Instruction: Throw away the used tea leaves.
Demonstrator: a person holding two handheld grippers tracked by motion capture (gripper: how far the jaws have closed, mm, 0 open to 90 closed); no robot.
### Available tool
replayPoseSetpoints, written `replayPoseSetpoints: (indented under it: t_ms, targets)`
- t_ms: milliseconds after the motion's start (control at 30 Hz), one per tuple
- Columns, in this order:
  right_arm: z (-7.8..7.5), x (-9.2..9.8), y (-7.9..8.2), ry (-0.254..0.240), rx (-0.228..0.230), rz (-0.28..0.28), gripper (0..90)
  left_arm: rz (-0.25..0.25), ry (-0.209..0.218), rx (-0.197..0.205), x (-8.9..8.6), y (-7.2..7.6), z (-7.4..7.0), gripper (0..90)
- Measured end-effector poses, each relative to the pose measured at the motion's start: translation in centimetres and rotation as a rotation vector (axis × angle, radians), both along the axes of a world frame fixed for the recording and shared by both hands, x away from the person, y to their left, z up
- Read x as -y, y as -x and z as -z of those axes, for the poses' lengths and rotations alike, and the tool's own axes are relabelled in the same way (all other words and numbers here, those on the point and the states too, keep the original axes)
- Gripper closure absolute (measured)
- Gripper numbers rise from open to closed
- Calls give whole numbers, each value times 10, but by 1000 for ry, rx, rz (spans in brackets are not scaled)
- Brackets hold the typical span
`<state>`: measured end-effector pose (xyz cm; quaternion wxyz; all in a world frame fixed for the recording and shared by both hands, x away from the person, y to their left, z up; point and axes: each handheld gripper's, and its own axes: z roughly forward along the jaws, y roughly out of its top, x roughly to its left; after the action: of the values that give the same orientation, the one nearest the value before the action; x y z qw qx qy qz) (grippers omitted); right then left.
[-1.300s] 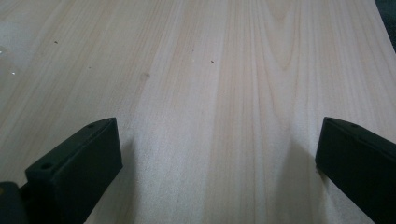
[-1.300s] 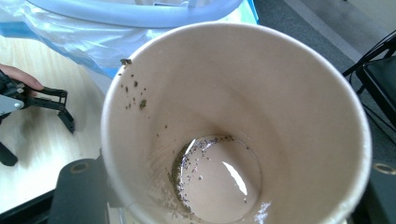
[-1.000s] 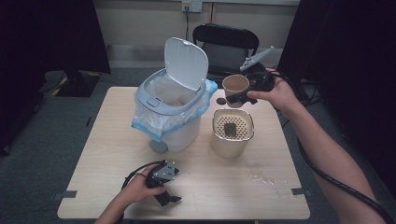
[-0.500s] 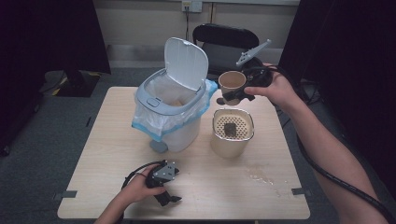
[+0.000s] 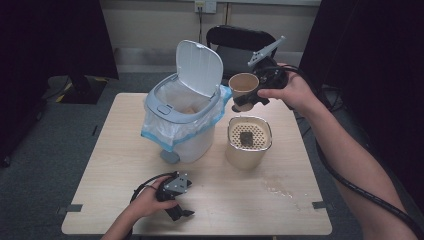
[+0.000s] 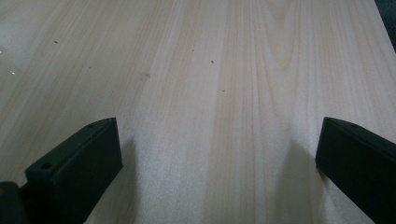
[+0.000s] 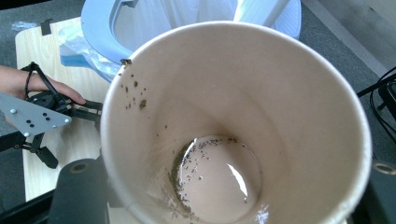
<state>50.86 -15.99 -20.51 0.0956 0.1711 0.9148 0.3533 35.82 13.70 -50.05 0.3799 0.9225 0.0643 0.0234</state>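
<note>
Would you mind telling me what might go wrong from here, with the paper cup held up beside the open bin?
1. The paper cup in the right tool has wet dregs at its bottom; a careless tip could drip them on the table rather than into the bin.
2. The cup hangs close to the bin's raised lid; swinging across might knock it.

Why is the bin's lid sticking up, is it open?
Yes, open. The bin has its lid flipped up and back, so you can see down inside the bag lining.
</note>
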Motion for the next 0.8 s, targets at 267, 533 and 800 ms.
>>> replayPoseSetpoints:
  t_ms: [267, 533, 800]
  targets:
    - [-7, -7, 2, -6, -2, -17, 275, 1, 1, 0, 0, 0, 0, 0]
    - [-14, -18, 2, -18, -8, -27, 275, -2, 1, -7, 0, 0, 0, 0]
    - [-18, -32, 1, -22, -4, -45, 274, -1, 1, -7, 0, 0, 0, 0]
